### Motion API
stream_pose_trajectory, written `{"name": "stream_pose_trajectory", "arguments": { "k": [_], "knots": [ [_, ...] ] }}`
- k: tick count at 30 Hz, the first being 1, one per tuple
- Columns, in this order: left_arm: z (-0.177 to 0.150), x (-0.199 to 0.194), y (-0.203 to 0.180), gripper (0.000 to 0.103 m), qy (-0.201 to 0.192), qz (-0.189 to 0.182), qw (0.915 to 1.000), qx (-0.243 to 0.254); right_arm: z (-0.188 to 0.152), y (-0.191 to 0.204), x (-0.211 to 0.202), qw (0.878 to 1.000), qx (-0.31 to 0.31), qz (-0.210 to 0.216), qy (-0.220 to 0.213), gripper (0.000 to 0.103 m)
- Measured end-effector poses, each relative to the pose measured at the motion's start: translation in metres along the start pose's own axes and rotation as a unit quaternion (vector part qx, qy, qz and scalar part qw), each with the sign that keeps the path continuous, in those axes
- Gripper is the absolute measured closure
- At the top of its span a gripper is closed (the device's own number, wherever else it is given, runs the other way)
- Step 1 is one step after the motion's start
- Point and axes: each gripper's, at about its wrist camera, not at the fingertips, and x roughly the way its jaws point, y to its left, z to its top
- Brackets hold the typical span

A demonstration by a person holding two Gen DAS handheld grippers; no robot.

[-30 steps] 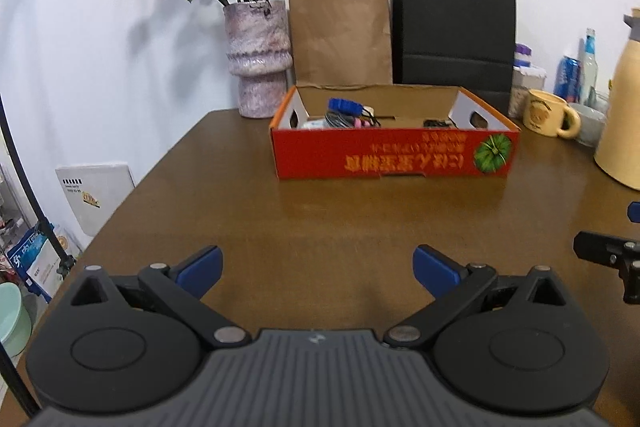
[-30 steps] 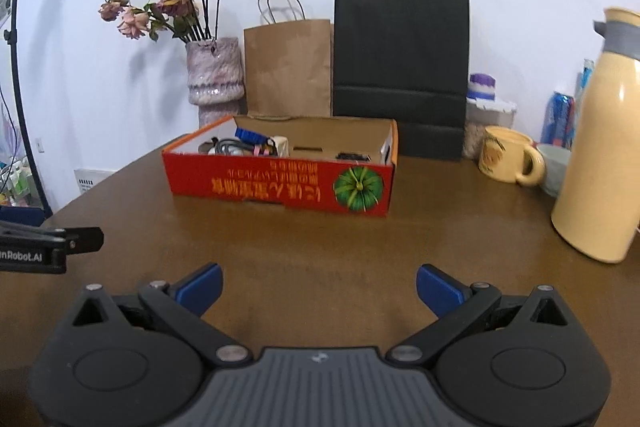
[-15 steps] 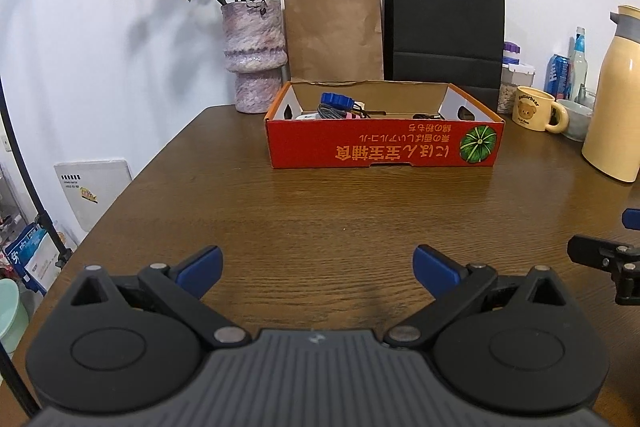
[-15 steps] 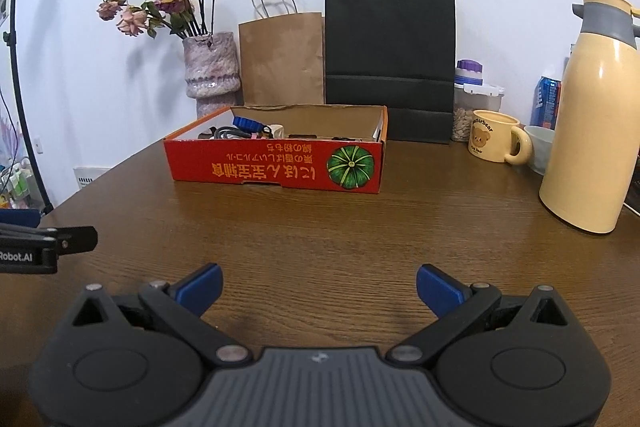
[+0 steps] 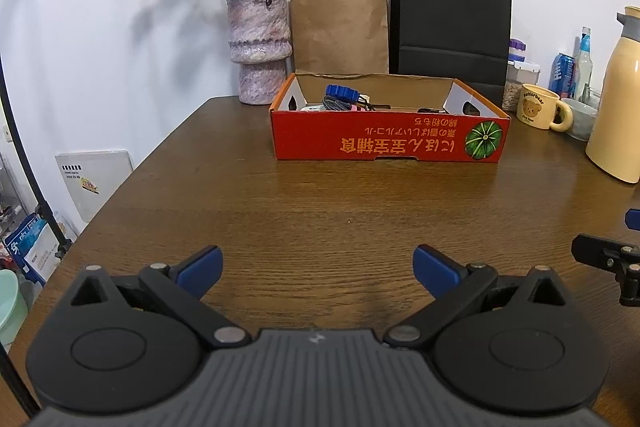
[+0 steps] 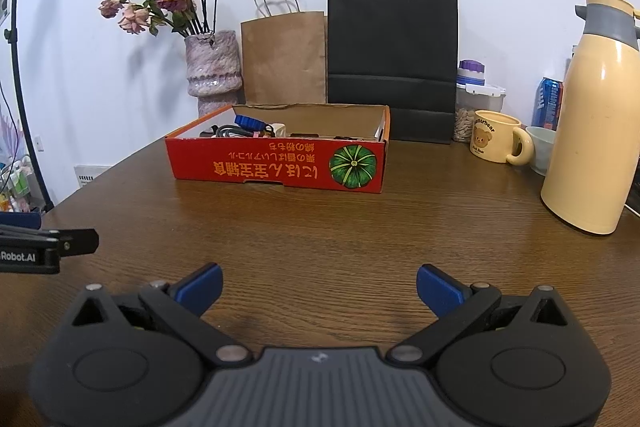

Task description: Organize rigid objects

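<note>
blue pads tip the fingers of both hand-held tools, and each pair stands spread wide with nothing between; the left gripper (image 5: 318,267) hovers low over the brown wooden table (image 5: 320,203), and the right gripper (image 6: 319,285) does the same over its own stretch of the grain (image 6: 360,227); bare wood lies between each gripper and the red cardboard box (image 5: 386,141), which sits well ahead of both, near the far edge of the table; from the left wrist the box is straight ahead and a little to the right, from the right wrist it (image 6: 280,167) is ahead and to the left; inside it, toward its left end, lie a blue knobbed piece (image 5: 340,91) and a tangle of dark cable (image 5: 334,103), though the near wall hides most of the contents; the left view alone catches the right tool's black finger end at its right border and a white panel (image 5: 94,183) leaning against the wall below the table's left side; the right view alone shows the whole cream thermos (image 6: 592,123) standing to the right, with the bear mug (image 6: 496,141) behind it; behind the box stand a vase of dried roses (image 5: 258,47), a brown paper bag (image 5: 339,27) and a black paper bag (image 5: 450,27) against the white wall.
</note>
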Motion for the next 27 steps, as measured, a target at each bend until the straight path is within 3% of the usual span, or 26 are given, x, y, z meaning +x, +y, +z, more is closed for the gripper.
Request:
{"name": "stream_pose_trajectory", "arguments": {
  "k": [27],
  "knots": [
    [-0.0027, 0.0010, -0.0010, 0.000, -0.002, -0.006, 1.0000, -0.003, -0.0005, 0.0002, 0.0019, 1.000, 0.000, 0.000, 0.003, 0.000]
  ]
}}
